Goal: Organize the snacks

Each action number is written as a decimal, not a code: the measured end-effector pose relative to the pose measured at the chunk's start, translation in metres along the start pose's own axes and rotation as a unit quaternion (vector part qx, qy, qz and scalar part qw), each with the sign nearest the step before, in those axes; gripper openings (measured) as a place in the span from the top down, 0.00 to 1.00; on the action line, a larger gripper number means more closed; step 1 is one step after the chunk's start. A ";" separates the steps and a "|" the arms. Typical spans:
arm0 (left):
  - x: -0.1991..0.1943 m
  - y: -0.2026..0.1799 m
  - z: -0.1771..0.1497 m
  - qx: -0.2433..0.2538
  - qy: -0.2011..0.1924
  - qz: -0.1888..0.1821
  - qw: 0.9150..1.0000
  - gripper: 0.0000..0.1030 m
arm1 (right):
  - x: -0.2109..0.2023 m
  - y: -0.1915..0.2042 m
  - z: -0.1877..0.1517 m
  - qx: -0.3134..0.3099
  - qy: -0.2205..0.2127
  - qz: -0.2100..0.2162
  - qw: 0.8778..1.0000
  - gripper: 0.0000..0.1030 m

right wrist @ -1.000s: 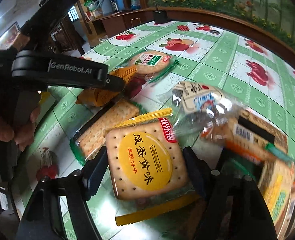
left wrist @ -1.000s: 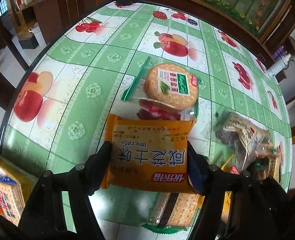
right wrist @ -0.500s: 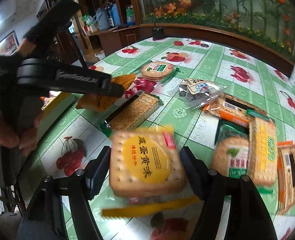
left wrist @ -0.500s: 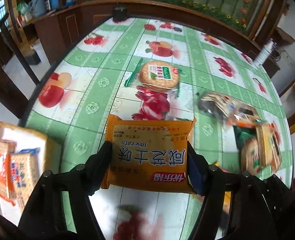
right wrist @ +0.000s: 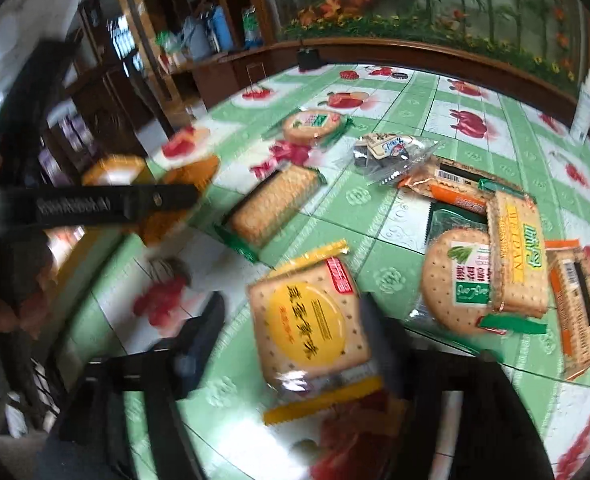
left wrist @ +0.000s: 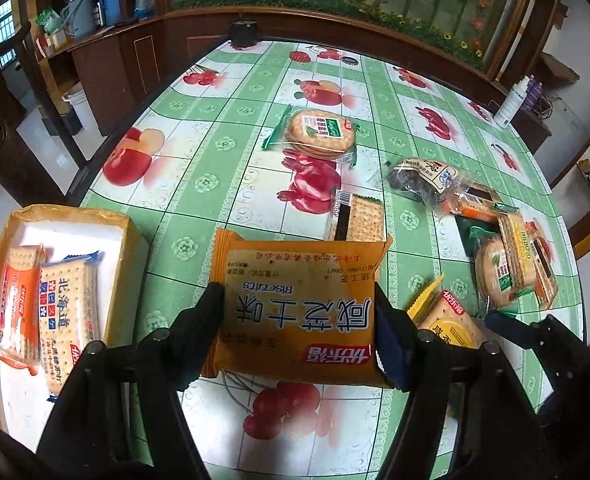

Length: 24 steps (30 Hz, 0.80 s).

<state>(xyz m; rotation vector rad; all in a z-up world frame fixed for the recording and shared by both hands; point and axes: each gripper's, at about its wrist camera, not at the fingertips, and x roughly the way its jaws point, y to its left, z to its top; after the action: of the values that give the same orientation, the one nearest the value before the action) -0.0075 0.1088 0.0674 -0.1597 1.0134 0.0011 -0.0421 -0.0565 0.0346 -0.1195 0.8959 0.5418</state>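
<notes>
My left gripper (left wrist: pixel 297 316) is shut on an orange biscuit packet (left wrist: pixel 299 304) and holds it above the table. A yellow-rimmed box (left wrist: pixel 133 236) at the left holds two cracker packets (left wrist: pixel 69 312). My right gripper (right wrist: pixel 295 326) holds a yellow salted-egg cracker packet (right wrist: pixel 309 324); the packet hangs tilted against the right finger, with a gap to the left finger (right wrist: pixel 203 328). That packet also shows in the left wrist view (left wrist: pixel 449 322). The left gripper (right wrist: pixel 95 204) shows blurred in the right wrist view.
Loose snacks lie on the green fruit-print table (left wrist: pixel 215 148): a round cracker packet (left wrist: pixel 321 132), a square cracker packet (left wrist: pixel 359 220), a dark clear bag (left wrist: pixel 427 178) and a heap of packets (left wrist: pixel 511 264) at the right. A white bottle (left wrist: pixel 511 104) stands far right.
Both grippers have risen and pulled back with their packets. The box has come into the left wrist view. The yellow packet has tilted in the right gripper.
</notes>
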 end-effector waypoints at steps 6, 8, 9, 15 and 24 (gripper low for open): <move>-0.005 0.002 -0.006 -0.001 0.007 -0.012 1.000 0.31 | 0.032 0.003 -0.001 -0.049 0.053 -0.014 0.997 0.28; -0.011 0.006 -0.008 -0.005 0.004 -0.014 1.000 0.31 | 0.032 0.001 -0.005 -0.046 0.046 -0.010 0.998 0.32; -0.014 0.007 -0.009 -0.006 0.002 -0.016 1.000 0.31 | 0.031 0.001 -0.007 -0.046 0.045 -0.010 0.998 0.32; -0.035 0.015 -0.016 0.003 -0.017 -0.014 1.000 0.31 | 0.012 0.007 -0.013 -0.028 0.013 -0.008 0.999 0.32; -0.066 0.043 -0.028 0.002 -0.047 0.015 0.999 0.31 | -0.011 0.037 0.002 -0.030 -0.029 0.023 0.999 0.32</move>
<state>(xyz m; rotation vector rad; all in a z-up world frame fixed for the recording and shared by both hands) -0.0694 0.1528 0.1027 -0.1385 0.9228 0.0338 -0.0649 -0.0282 0.0492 -0.1383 0.8283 0.6123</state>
